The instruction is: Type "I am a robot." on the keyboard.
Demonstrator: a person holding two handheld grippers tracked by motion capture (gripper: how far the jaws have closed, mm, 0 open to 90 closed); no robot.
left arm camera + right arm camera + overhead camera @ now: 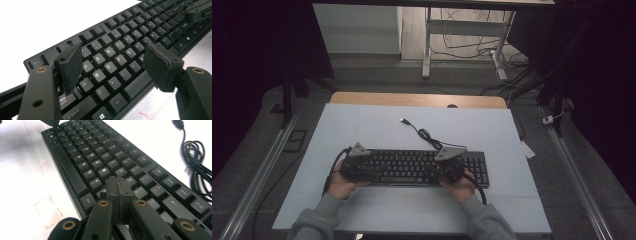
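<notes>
Pale blue-grey table mat [362, 125]: bears all items. Black keyboard [412, 167]: lies near your edge, under both grippers. Left gripper [112, 61]: jaws wide apart, empty, above the left letter keys. Right gripper [117, 192]: jaws pressed together, holding nothing, tip over the right-hand keys; press straight down on one key only. Coiled cable [197, 167]: just behind, clear of you.

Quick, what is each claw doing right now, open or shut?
Left claw: open, nothing held, above the black plastic computer keyboard.
Right claw: shut, pads together, nothing between them, over the keys.
</notes>
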